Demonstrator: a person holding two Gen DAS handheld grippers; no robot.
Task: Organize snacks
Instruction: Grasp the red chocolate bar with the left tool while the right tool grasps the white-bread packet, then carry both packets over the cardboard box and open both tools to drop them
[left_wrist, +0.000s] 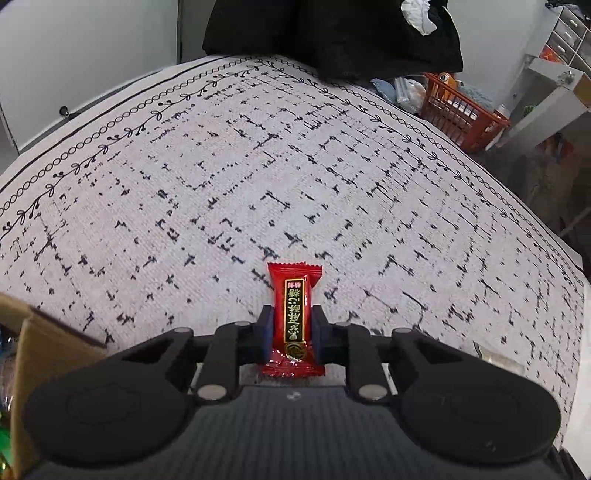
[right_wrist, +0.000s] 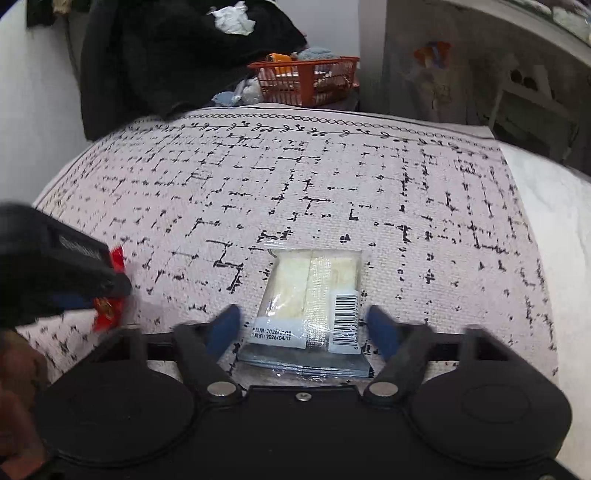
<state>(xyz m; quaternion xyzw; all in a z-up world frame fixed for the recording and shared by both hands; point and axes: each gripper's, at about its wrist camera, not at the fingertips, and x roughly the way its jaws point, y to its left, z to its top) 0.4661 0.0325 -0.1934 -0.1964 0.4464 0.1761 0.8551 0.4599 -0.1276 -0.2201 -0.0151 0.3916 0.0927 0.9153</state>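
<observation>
A: What is seen only from the left wrist?

B: The left tongs (left_wrist: 293, 328) are clamped on a red candy packet (left_wrist: 294, 317), pressed from both sides. The packet lies on the patterned cloth (left_wrist: 258, 166) of the bench. Gold writing is printed on its black strip, but it cannot be read. A cardboard box (left_wrist: 33, 343) is seen at the left edge.

A: And from the right wrist?

B: A clear snack pack (right_wrist: 314, 295) is shown lying flat on the cloth between the right tongs (right_wrist: 303, 325), which are held apart and not touching it. A barcode and the date 2026/04/17 are printed on it. An orange basket (right_wrist: 306, 81) is seen behind the bench.
</observation>
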